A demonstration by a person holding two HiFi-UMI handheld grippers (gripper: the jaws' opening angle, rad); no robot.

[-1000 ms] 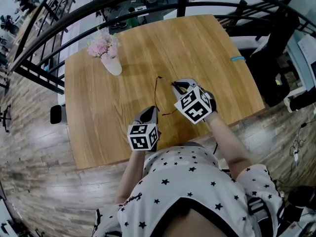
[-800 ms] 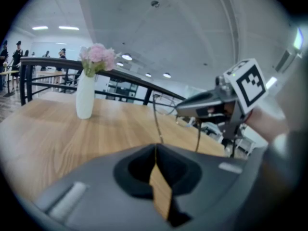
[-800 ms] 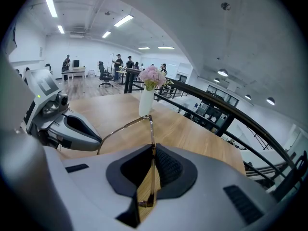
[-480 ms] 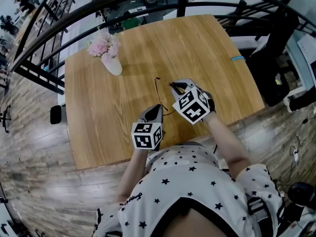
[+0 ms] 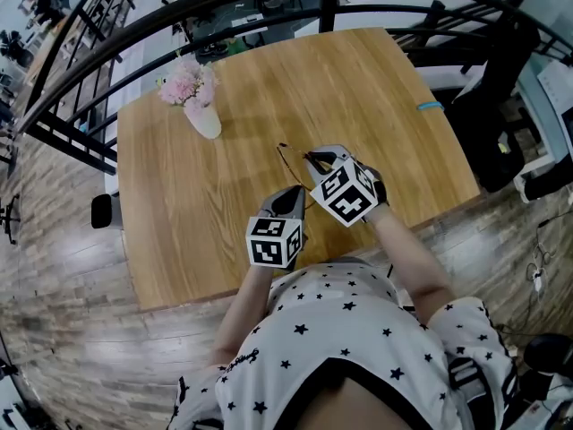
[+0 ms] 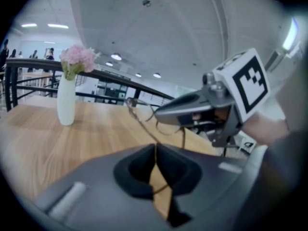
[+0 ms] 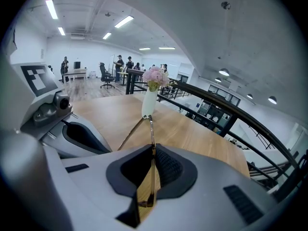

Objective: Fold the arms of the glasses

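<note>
The left gripper is clamping one arm of the glasses, jaws nearly together. The right gripper is pinching their front edge above the table.

White short-sleeved shirt with black stars; both claws grey.

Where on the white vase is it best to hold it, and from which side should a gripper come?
Probably the smooth middle of the vase, coming level from the side, one jaw each side. It stands upright and slim, and the pink flowers fill its mouth, so a grip from above would likely crush them.
</note>
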